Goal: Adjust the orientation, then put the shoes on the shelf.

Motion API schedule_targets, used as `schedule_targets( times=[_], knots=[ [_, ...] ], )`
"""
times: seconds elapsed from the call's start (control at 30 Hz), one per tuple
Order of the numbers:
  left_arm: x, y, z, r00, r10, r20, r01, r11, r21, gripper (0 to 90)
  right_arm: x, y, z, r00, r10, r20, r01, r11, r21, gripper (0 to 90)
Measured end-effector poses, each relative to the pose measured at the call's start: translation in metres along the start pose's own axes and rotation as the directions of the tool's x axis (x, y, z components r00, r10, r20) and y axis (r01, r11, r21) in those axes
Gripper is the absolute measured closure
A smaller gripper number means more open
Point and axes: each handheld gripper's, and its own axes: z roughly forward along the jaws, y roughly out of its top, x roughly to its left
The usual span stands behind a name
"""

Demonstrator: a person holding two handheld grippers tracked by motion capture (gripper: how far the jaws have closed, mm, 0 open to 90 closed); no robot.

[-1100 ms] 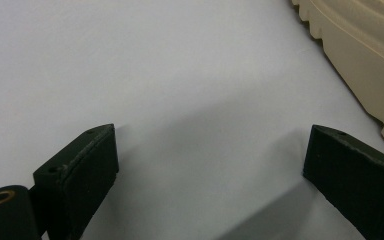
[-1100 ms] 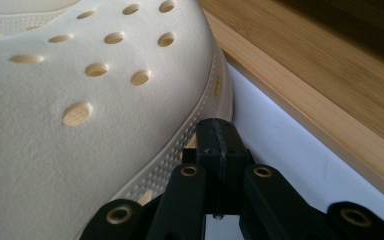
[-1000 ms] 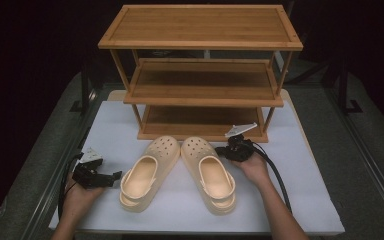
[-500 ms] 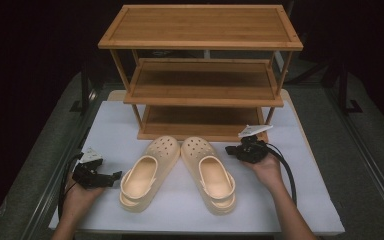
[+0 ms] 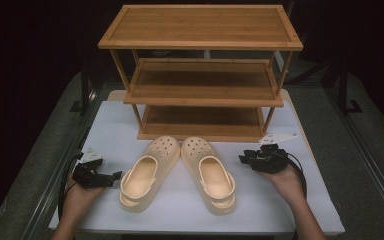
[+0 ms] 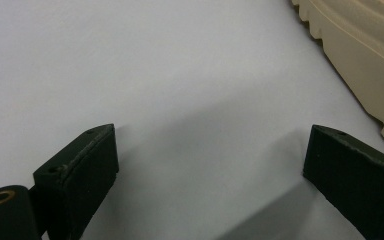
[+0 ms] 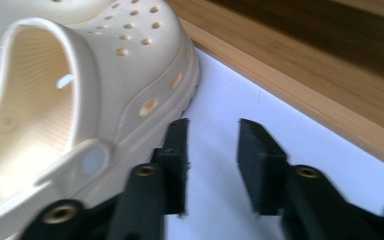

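Cream clogs [image 5: 180, 172] unbranded, side by side, right tongs [image 5: 244, 159] just opening, empty

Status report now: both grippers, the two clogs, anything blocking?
Left gripper open, empty, beside left clog. Right gripper jaws just opening, nothing between them, apart from right clog. Rack shelves bare, nothing blocking.

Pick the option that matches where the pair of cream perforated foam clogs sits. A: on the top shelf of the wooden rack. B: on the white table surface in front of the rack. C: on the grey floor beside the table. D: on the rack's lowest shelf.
B: the pair of cream perforated foam clogs lies side by side on the white table surface, just in front of the three-tier wooden rack, whose visible shelf surfaces are bare.
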Motion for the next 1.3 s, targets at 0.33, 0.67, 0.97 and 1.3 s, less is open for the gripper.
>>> schedule_targets(
  times=[0.33, 0.67, 0.97, 1.3],
  knots=[
    [0.000, 0.000, 0.000, 1.0000, 0.000, 0.000, 0.000, 1.0000, 0.001, 6.6, 0.021, 0.001, -0.014, 0.9991, -0.011, -0.041, 0.010, 0.999, -0.032, 42.4],
    [0.000, 0.000, 0.000, 1.0000, 0.001, 0.001, -0.001, 1.0000, 0.002, 6.6, 0.041, 0.012, -0.006, 0.9957, -0.055, -0.074, 0.052, 0.998, -0.038, 40.1],
    [0.000, 0.000, 0.000, 1.0000, 0.000, 0.000, 0.000, 1.0000, 0.000, 6.6, 0.050, 0.018, 0.007, 0.9936, -0.076, -0.084, 0.074, 0.997, -0.029, 39.8],
    [0.001, 0.000, 0.000, 1.0000, -0.001, 0.005, 0.001, 1.0000, 0.000, 6.6, 0.055, 0.027, 0.029, 0.9914, -0.089, -0.096, 0.088, 0.996, -0.020, 42.9]
  ],
)
